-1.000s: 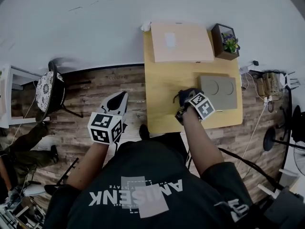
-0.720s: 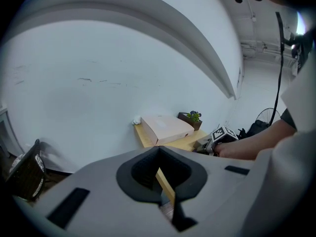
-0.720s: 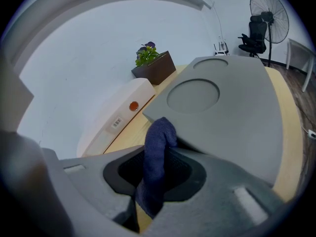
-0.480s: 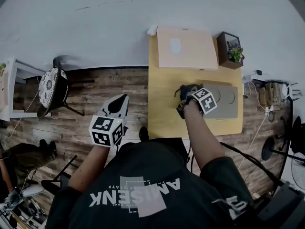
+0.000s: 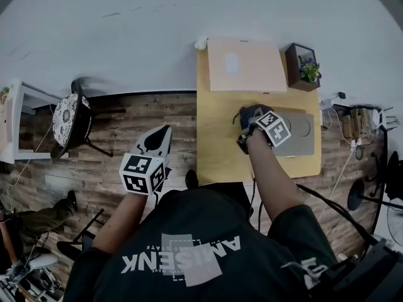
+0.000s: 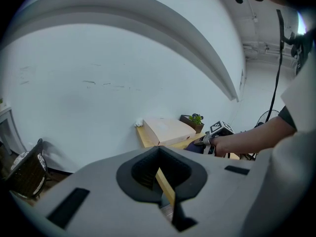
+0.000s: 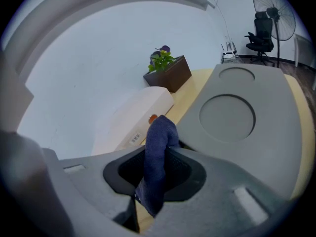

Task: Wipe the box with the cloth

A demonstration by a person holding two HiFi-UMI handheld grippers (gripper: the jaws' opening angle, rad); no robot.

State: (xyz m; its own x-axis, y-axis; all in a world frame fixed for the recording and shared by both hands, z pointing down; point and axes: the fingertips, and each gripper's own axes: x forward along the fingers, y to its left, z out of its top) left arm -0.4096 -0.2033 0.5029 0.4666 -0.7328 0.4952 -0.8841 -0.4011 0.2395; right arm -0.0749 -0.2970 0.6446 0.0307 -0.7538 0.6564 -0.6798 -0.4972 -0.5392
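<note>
The right gripper [image 5: 244,123] is pinching the cloth [image 7: 159,137] above the counter [image 5: 217,143], near the box [image 5: 244,65] but apart from it. I judge the wiping is not yet begun. The box is lying flat at the far edge, its long axis running along the wall. The left gripper [image 5: 160,134] is hanging off the counter, jaws pressed together, empty.

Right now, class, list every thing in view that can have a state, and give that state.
right gripper: shut on the cloth, over the table.
cloth: folded over, pinched between that gripper's jaws.
left gripper: shut, empty, held off the table's side.
box: closed, lying flat, nothing touching it.
plant pot: upright beside the box.
grey tray: flat on the table, both round recesses empty.
</note>
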